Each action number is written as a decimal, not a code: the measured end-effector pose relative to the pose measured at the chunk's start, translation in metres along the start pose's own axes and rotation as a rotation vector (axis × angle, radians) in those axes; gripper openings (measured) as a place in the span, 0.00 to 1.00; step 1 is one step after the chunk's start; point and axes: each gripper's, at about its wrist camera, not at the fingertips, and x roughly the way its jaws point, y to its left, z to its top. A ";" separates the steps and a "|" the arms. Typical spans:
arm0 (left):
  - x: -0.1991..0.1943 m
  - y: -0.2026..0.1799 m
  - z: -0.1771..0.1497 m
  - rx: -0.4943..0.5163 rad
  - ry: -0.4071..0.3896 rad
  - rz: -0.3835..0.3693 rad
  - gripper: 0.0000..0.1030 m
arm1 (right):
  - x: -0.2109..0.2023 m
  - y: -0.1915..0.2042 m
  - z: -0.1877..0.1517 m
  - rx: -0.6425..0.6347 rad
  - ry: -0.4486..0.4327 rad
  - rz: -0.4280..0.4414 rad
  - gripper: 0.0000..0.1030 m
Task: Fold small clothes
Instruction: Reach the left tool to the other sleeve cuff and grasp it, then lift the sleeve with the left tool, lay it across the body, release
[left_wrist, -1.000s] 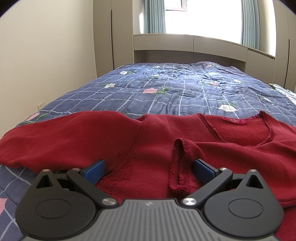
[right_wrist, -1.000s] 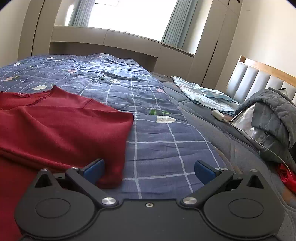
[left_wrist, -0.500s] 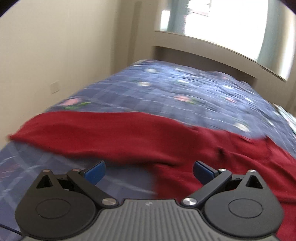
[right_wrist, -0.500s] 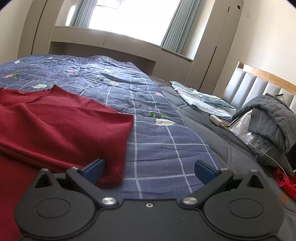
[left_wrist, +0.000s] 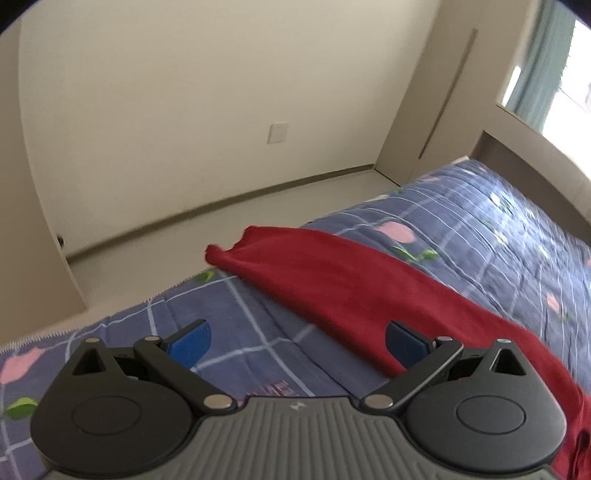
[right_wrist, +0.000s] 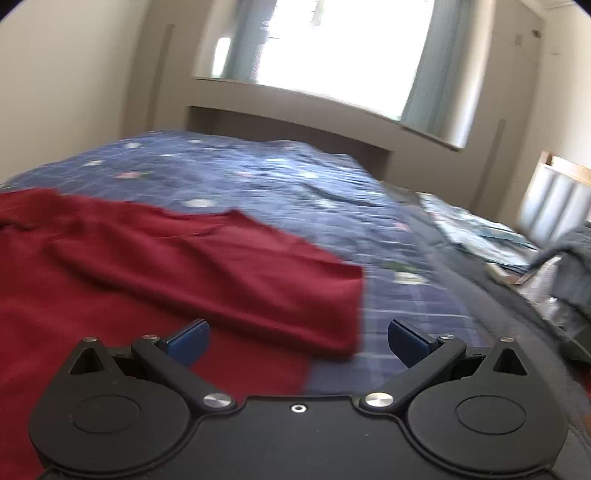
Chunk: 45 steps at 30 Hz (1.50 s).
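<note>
My left gripper hangs over the near corner of the bed with its 2 blue pads spread wide and nothing between them. Under it lies the blue checked quilt with pink flowers. The red sweater lies on that quilt; 1 long sleeve runs out flat toward the bed's edge, and its cuff sits right at the edge, by the bare floor. My right-hand pad is over the sleeve's near border, though I cannot tell whether it touches the cloth. The left-hand pad is over bare quilt. Beyond the bed I see a cream wall with a socket plate.

My right gripper is also spread wide and grips nothing. In its blurred view the red sweater covers the left half of the quilt, with the other sleeve folded across the body; its cuff end lies between my pads, closer to the right one. The left pad is over red cloth, the right pad over quilt. Farther right lie light blue bedding, a grey jacket and a padded headboard. A bright window with teal curtains stands behind the bed.
</note>
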 end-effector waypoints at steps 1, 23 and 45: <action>0.005 0.006 0.001 -0.015 0.003 -0.010 1.00 | -0.006 0.008 -0.001 -0.004 0.002 0.030 0.99; 0.048 0.045 0.017 -0.268 -0.035 0.061 0.30 | -0.019 0.063 -0.030 0.073 0.118 0.206 1.00; -0.015 -0.009 0.049 -0.082 -0.253 -0.165 0.01 | -0.016 0.058 -0.035 0.112 0.117 0.233 1.00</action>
